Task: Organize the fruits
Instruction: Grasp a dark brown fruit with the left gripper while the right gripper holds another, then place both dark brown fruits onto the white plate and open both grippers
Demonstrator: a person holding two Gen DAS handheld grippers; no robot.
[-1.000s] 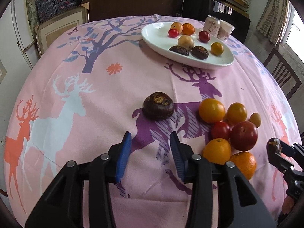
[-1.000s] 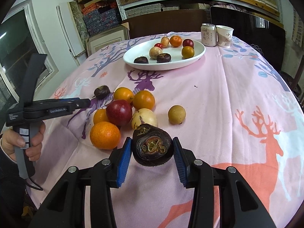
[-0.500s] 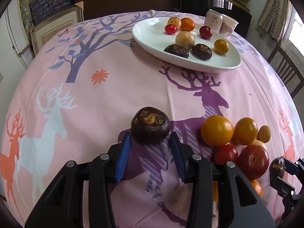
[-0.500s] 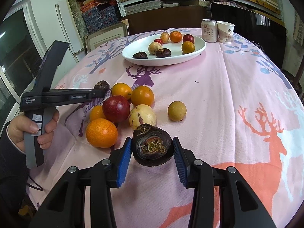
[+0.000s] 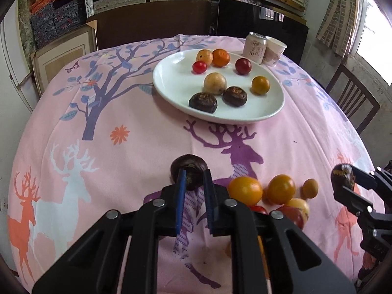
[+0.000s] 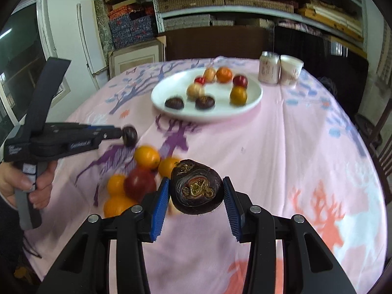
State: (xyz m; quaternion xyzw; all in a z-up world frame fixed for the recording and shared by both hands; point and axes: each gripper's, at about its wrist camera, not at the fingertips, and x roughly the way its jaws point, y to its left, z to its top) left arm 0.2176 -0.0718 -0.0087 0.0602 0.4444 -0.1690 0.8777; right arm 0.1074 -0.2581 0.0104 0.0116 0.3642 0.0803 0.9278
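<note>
My left gripper (image 5: 194, 176) is shut on a dark brown water chestnut (image 5: 189, 165), held above the pink tablecloth; it also shows in the right wrist view (image 6: 129, 136). My right gripper (image 6: 196, 191) is shut on a larger dark water chestnut (image 6: 196, 188), seen from the left wrist view at the right edge (image 5: 341, 175). A white oval plate (image 5: 176, 83) at the back holds several fruits, two dark chestnuts among them. A pile of oranges, tomatoes and yellow fruits (image 5: 269, 193) lies on the cloth between the grippers.
A drink can (image 5: 254, 47) and a paper cup (image 5: 274, 51) stand behind the plate. A wooden chair (image 5: 352, 100) is at the table's right. Shelves with boxes line the back wall.
My left gripper moved forward over the lone chestnut, closed on it and raised it. My right gripper, still holding its chestnut, rose and moved toward the plate.
</note>
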